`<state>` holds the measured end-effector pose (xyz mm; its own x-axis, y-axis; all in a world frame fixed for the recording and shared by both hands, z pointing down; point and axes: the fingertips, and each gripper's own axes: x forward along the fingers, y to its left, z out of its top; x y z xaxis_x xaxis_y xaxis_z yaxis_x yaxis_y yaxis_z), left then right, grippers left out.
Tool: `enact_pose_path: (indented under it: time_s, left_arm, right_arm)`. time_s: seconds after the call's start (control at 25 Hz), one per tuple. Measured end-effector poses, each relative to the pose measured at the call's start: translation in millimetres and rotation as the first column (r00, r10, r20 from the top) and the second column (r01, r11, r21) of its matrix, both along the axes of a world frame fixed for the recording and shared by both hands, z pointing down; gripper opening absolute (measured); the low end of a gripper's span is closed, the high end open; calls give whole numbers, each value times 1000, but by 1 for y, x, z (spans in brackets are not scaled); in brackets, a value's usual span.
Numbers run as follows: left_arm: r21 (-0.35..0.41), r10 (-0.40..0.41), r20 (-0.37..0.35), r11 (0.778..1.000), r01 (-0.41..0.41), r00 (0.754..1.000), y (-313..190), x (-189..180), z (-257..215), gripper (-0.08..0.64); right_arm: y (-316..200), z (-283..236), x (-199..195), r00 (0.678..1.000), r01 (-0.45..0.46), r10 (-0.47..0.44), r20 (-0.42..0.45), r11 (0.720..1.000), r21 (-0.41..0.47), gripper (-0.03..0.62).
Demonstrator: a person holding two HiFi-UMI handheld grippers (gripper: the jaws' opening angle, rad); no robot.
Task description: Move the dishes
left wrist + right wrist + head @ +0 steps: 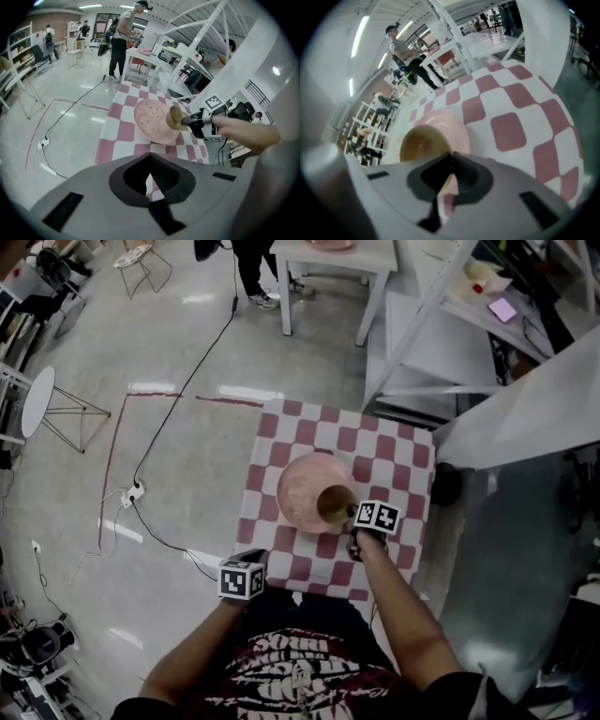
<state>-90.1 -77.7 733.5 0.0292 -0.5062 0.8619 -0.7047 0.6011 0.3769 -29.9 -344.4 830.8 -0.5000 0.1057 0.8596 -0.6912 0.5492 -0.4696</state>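
the right tool (350, 515) pinches the rim of the small round tan bowl (332, 503), likely light, stiff, slick, breakable; the left tool (149, 176) sits pressed together, empty.

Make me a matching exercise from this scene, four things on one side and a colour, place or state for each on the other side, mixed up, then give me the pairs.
Things
1. pink plate
2. brown bowl
3. left gripper
4. tablecloth

Descriptions
A. red and white checks
B. shut, nothing between its jaws
C. rests on the table
D. pinched at its rim by the right gripper

Pairs: 1-C, 2-D, 3-B, 4-A
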Motion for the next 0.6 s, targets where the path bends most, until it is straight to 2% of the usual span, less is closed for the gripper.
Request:
enact_pose_path:
  time_s: [0.2, 0.28, 0.36, 0.48, 0.6]
  left_arm:
    - [5, -56, -35, 998, 56, 998, 24, -11, 1, 29]
    - [9, -65, -46, 998, 66, 997, 29, -17, 2, 29]
    - [22, -67, -55, 997, 68, 996, 28, -23, 1, 29]
    - [58, -45, -44, 997, 48, 998, 14, -34, -4, 29]
    - [132, -23, -6, 991, 24, 1000, -10, -48, -22, 29]
  right_arm:
    - [1, 28, -13, 998, 31, -28, -51, 998, 47, 41]
    - [-1, 28, -15, 998, 35, -31, -51, 997, 75, 63]
    - [-1, 19, -15, 999, 31, -28, -37, 995, 97, 153]
    - [2, 0, -11, 1000, 30, -29, -11, 993, 118, 160]
    - [8, -34, 2, 999, 32, -38, 32, 984, 173, 156]
